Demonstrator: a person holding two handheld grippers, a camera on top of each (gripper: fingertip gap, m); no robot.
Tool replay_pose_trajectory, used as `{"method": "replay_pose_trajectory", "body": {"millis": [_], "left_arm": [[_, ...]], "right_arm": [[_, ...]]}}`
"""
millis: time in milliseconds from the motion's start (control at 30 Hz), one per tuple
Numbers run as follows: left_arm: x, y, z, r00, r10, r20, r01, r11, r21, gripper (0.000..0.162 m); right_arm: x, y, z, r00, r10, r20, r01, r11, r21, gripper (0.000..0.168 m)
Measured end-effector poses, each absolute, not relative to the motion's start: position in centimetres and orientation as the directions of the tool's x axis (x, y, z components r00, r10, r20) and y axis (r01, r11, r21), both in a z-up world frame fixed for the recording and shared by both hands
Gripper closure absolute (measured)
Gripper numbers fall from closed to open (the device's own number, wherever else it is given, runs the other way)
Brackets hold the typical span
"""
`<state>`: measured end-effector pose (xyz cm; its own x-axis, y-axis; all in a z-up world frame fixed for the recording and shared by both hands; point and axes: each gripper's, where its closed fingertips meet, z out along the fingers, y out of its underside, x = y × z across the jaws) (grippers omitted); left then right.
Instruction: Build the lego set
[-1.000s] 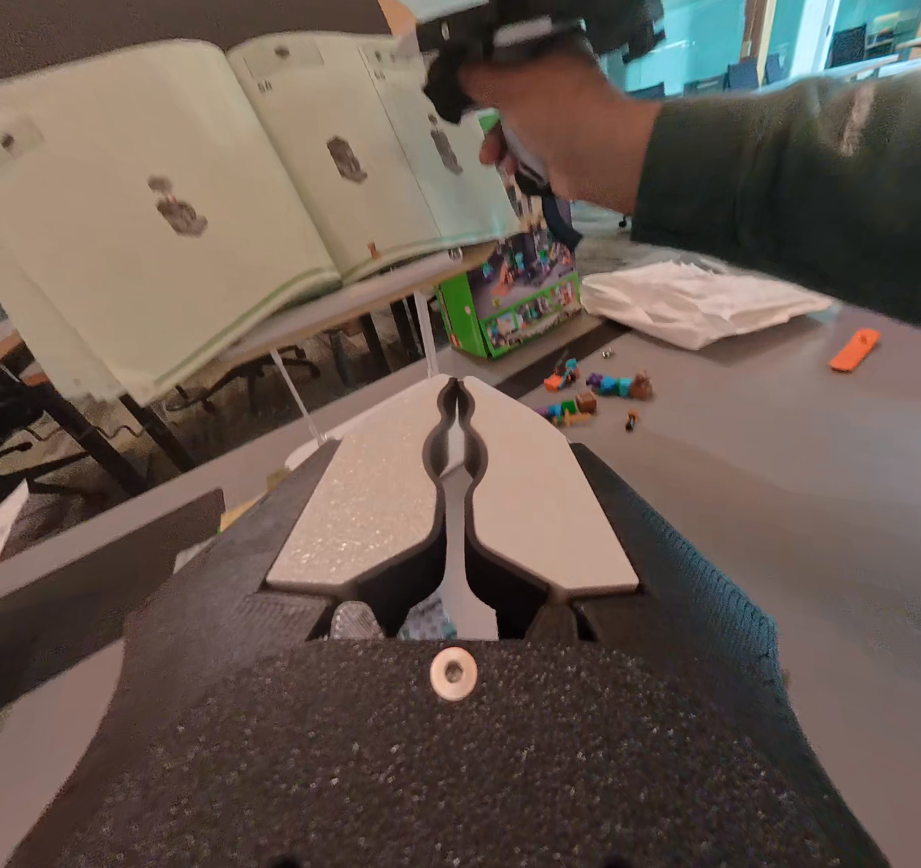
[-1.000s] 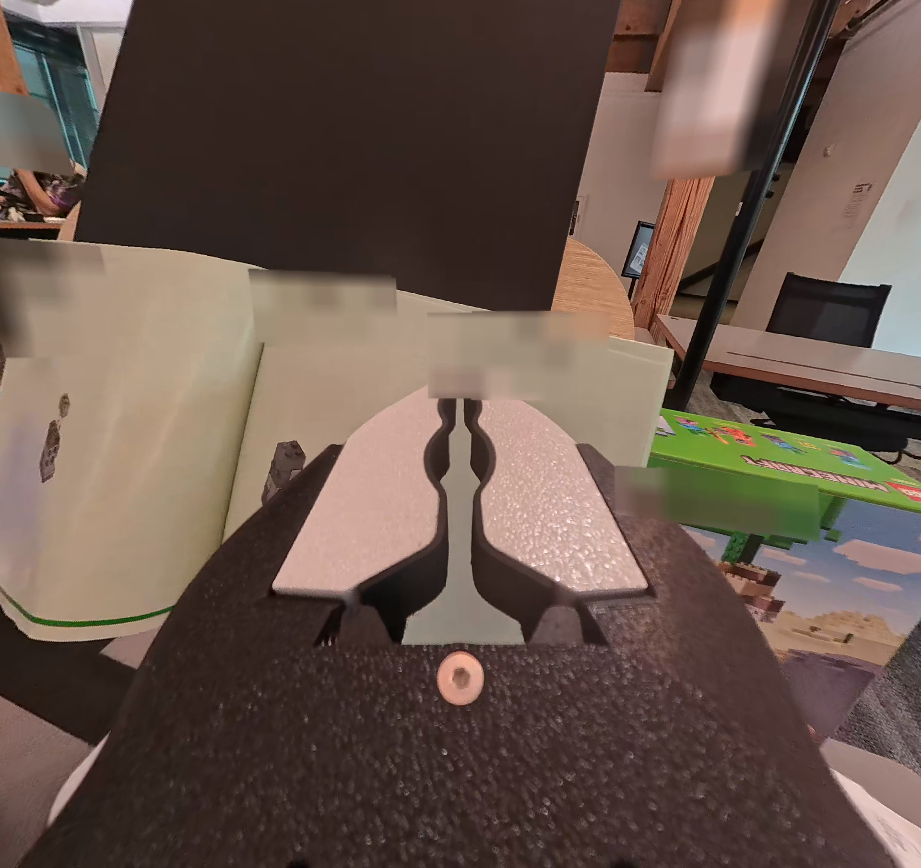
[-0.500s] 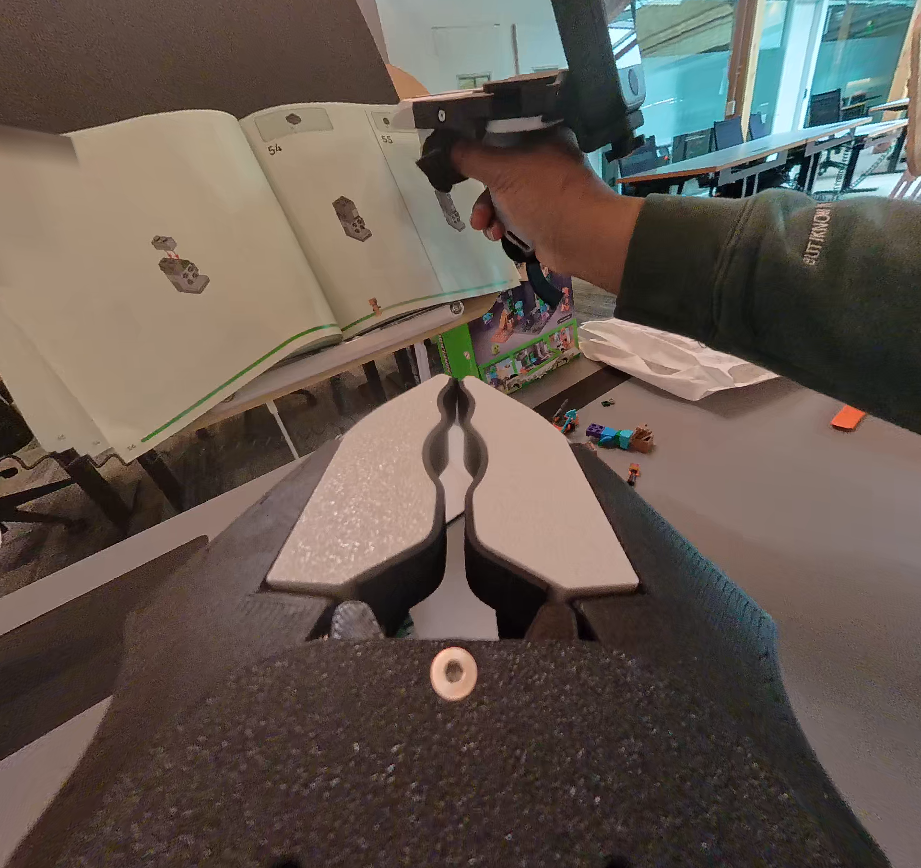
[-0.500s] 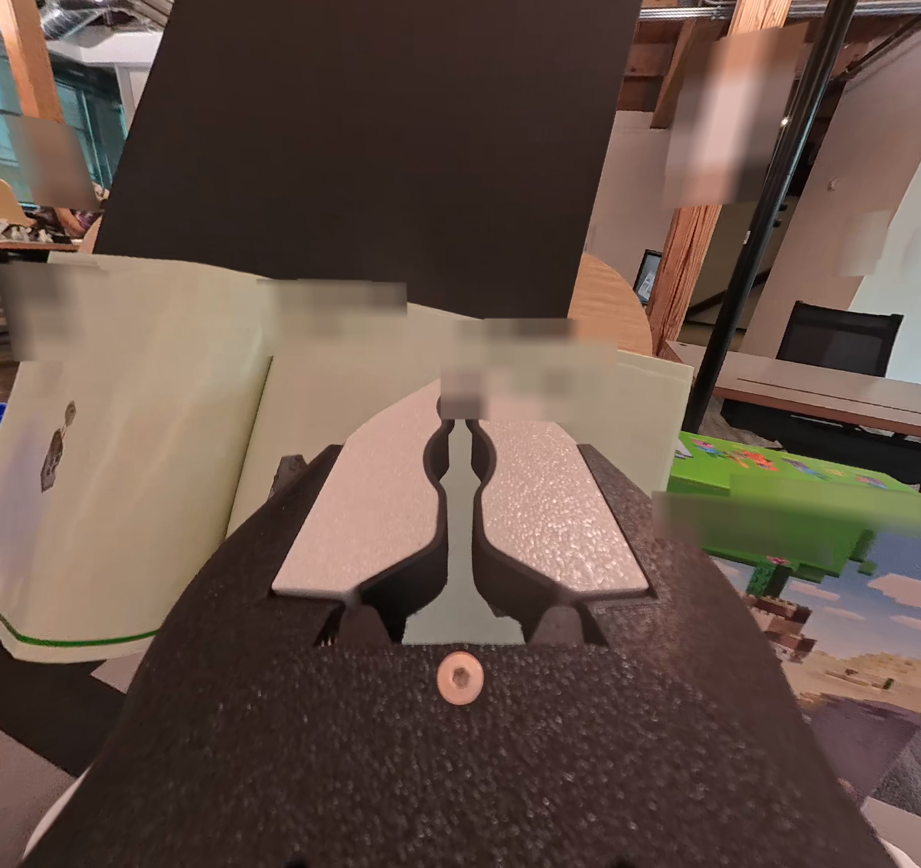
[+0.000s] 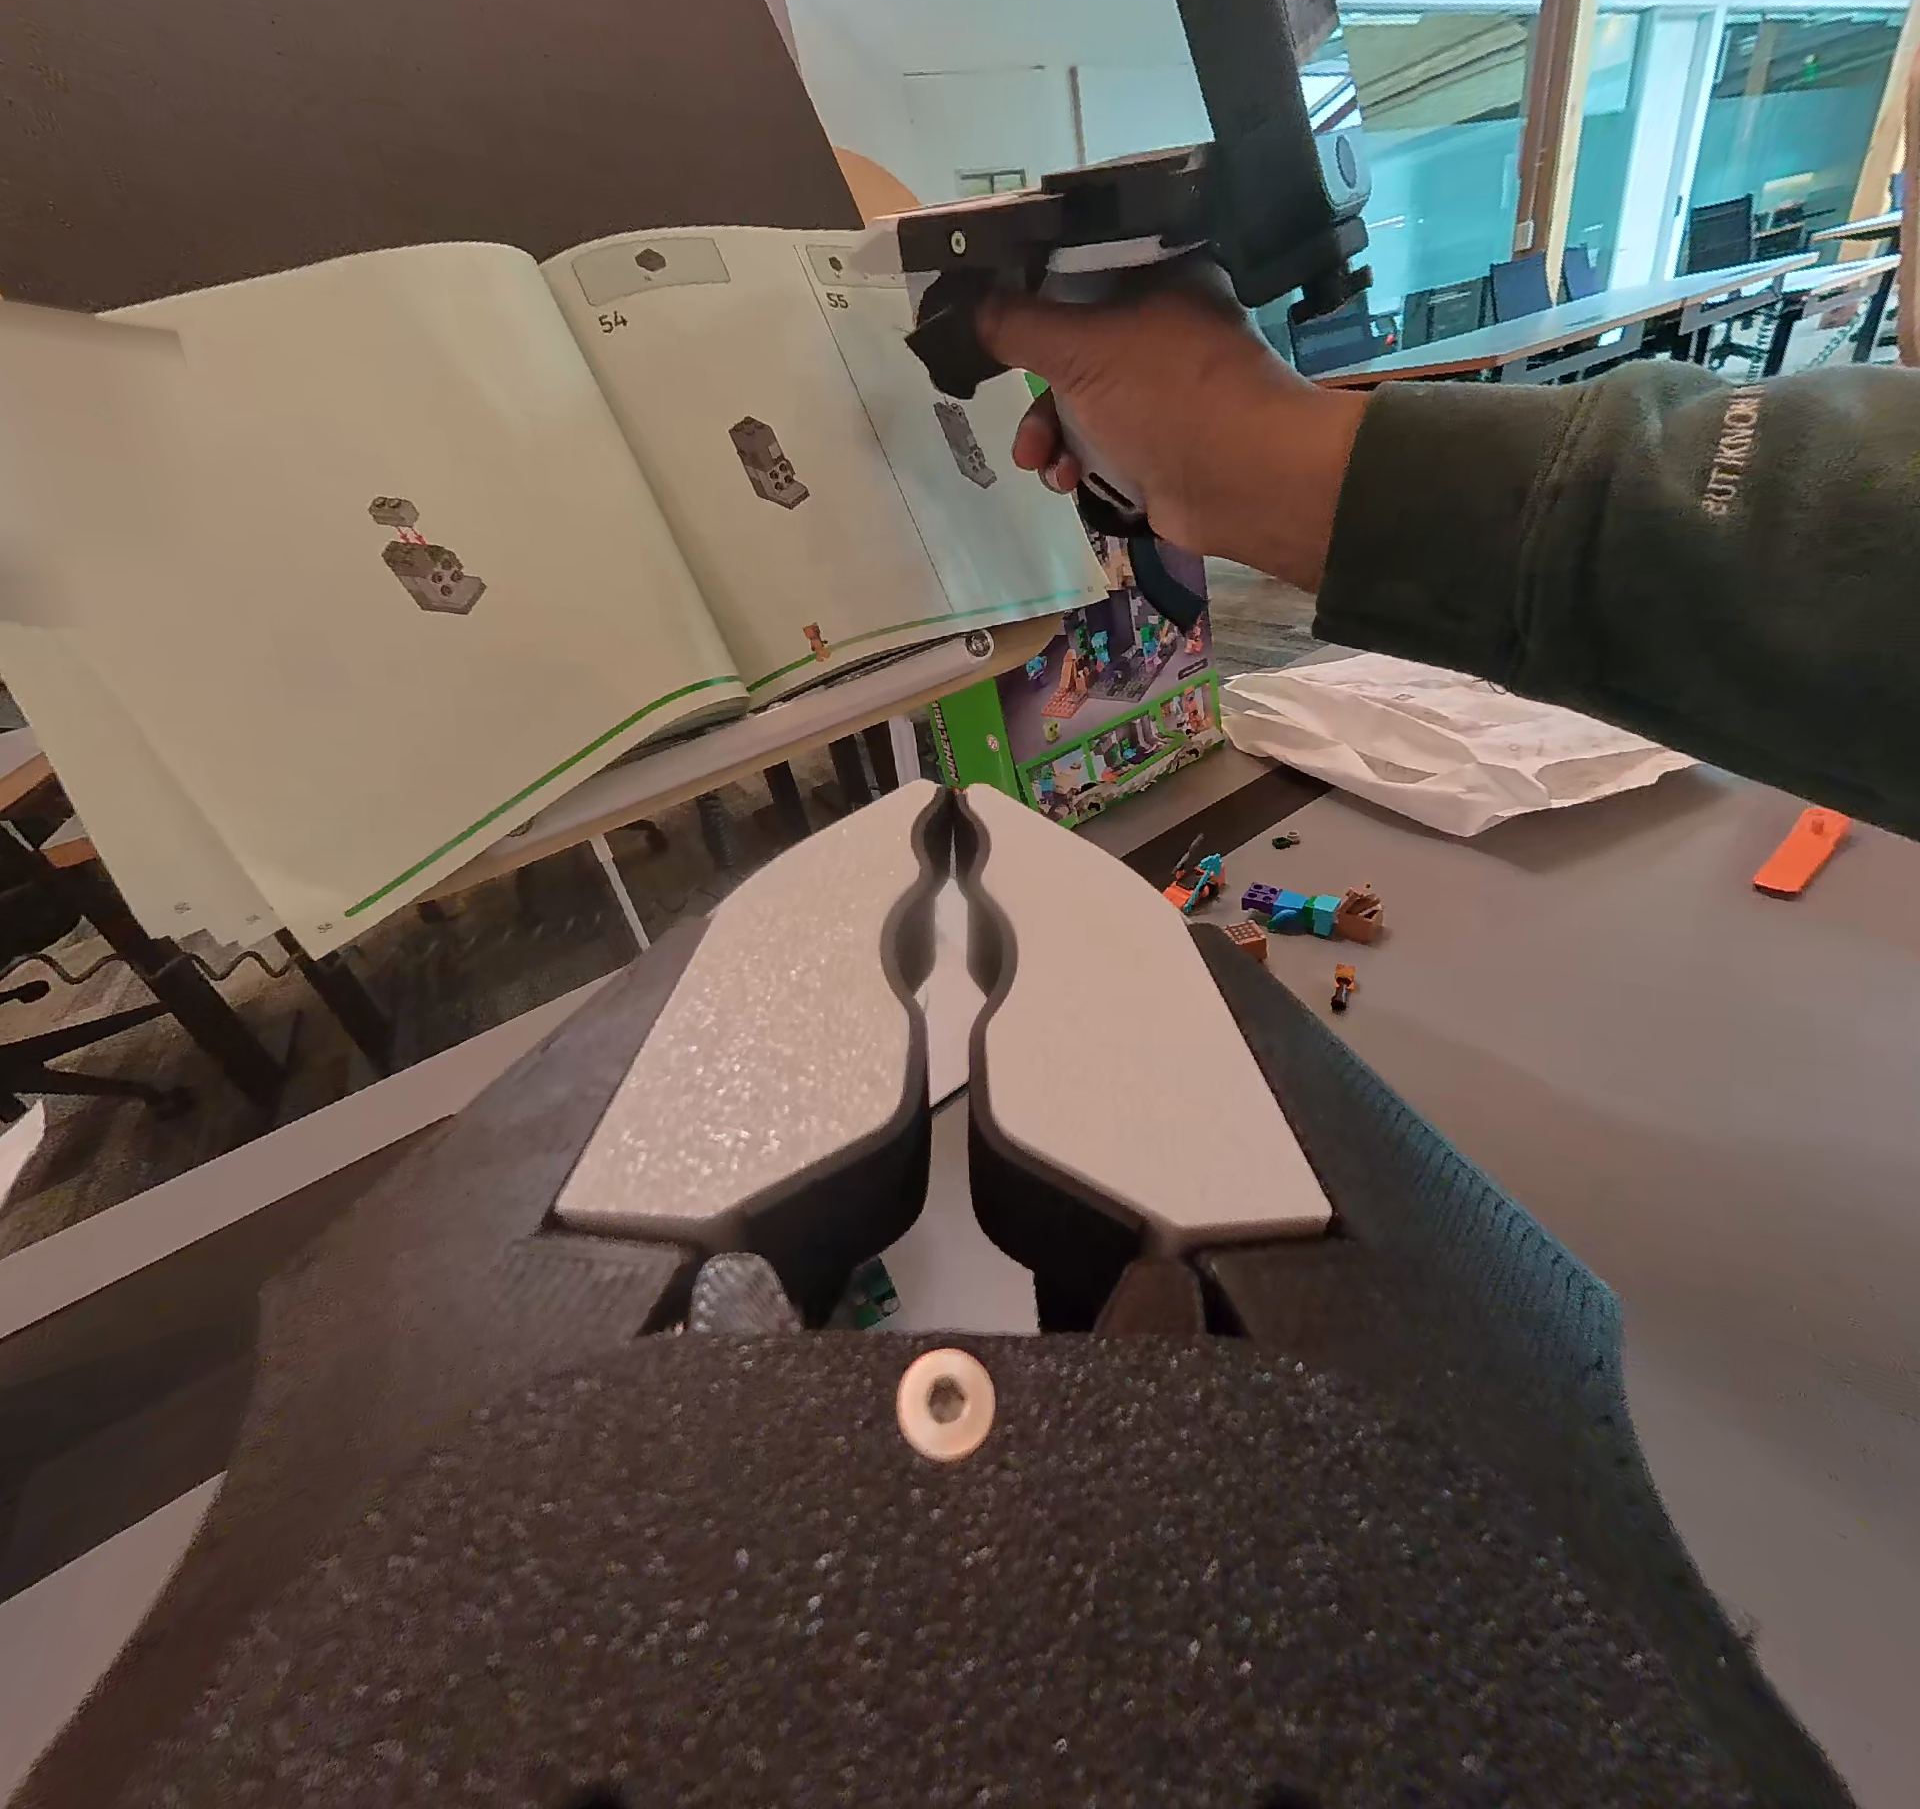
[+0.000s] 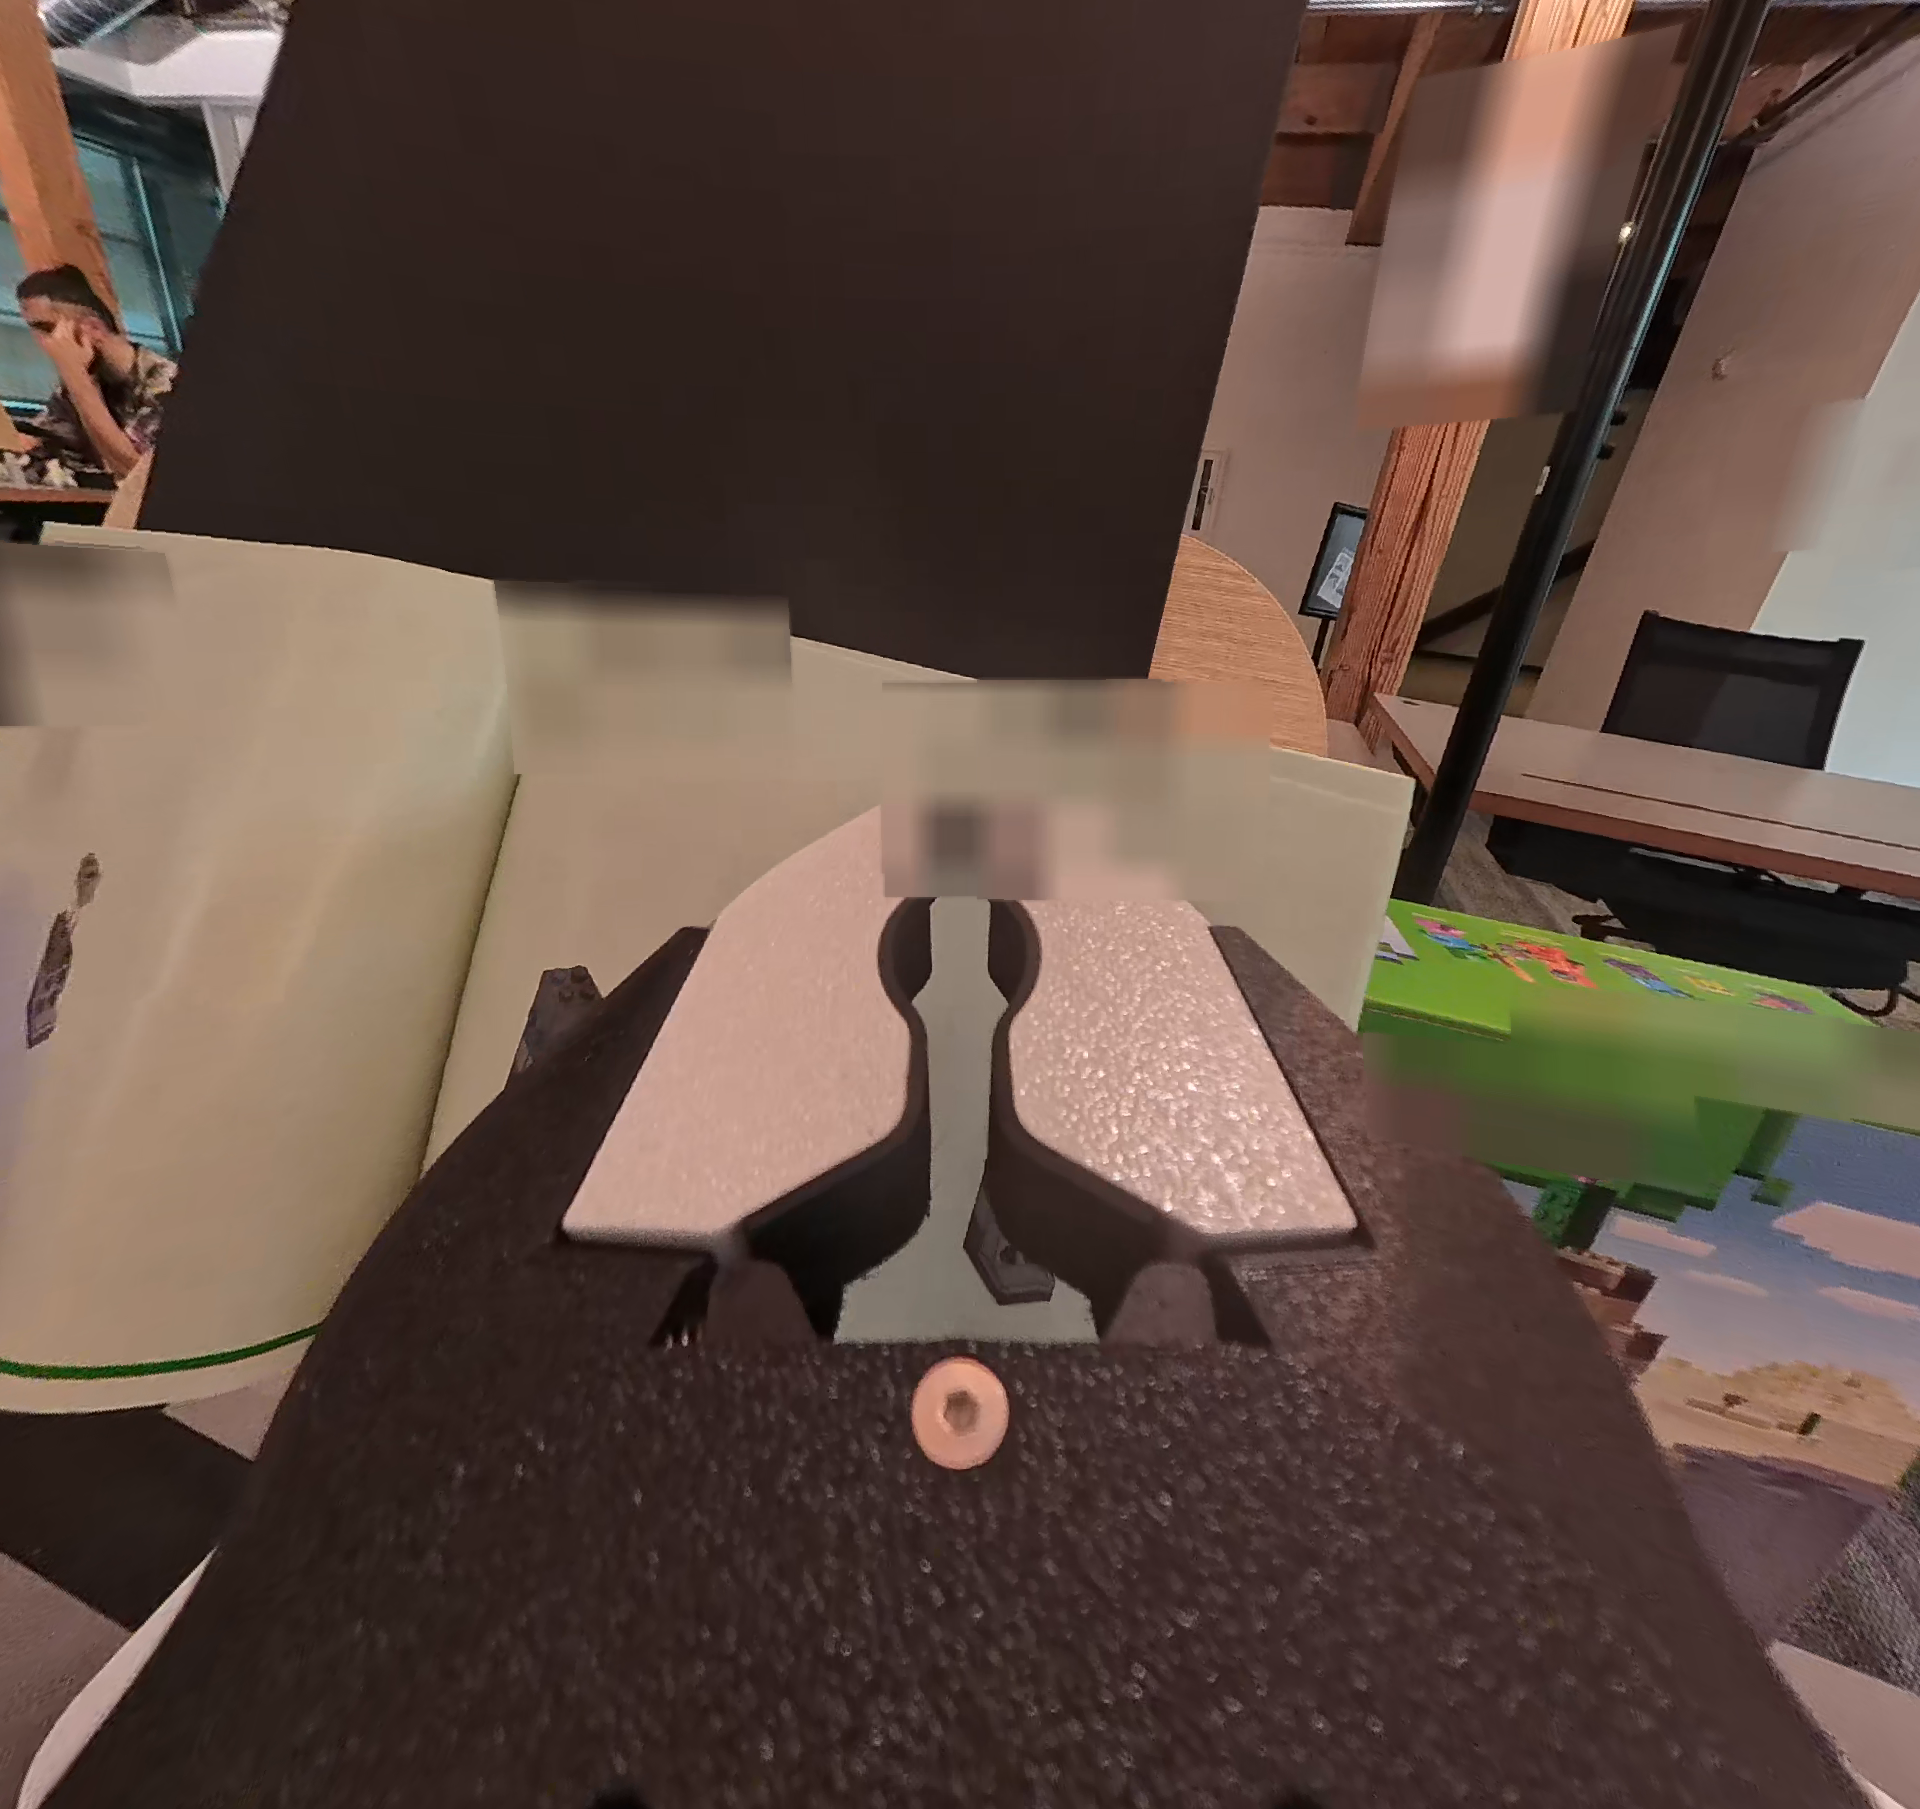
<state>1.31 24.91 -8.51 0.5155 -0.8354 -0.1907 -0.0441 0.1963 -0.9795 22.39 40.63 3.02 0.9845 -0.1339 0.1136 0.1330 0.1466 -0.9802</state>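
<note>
You are at the instruction booklet [image 5: 499,554], not at the bricks: your right gripper [image 6: 961,918] is raised to the upper outer corner of the booklet's right-hand page, and your right hand [image 5: 1153,429] holds it there in front of the propped-up pages. In the right wrist view its fingers stand a little apart with pale page showing in the gap, but the tips are hidden, so you cannot tell whether they are pinching the page edge or only resting near it. Your left gripper [image 5: 951,809] hangs low over the grey table [image 5: 1558,1084] with its fingers drawn together, tips nearly touching, and nothing between them. The loose lego pieces [image 5: 1299,907] lie in a small cluster on the table beyond that gripper, well apart from both tools, with the green set box [image 5: 1091,731] standing behind them, a crumpled white bag [image 5: 1434,741] to the right and an orange brick separator [image 5: 1803,850] farther right. This looks like a page check or a page turn. If you mean to turn it, catch one single sheet at the corner and sweep it across gently, since thin paper tears or doubles up easily. Otherwise read the pictured step, then bring a gripper down to the pieces.
</note>
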Motion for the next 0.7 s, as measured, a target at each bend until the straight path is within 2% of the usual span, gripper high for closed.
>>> {"method": "replay_pose_trajectory", "body": {"millis": [167, 700], "left_arm": [[1.2, 24.8, -8.1, 0.507, -0.85, -0.146, -0.01, 0.163, -0.987, 0.162], [1.1, 25.1, -8.3, 0.513, -0.842, -0.166, -0.033, 0.173, -0.984, 0.162]], "right_arm": [[22.6, 40.7, 2.5, 0.984, -0.133, 0.116, 0.134, 0.136, -0.982, 0.163], [24.2, 40.0, 1.8, 0.985, -0.143, 0.101, 0.122, 0.146, -0.982, 0.161]]}}
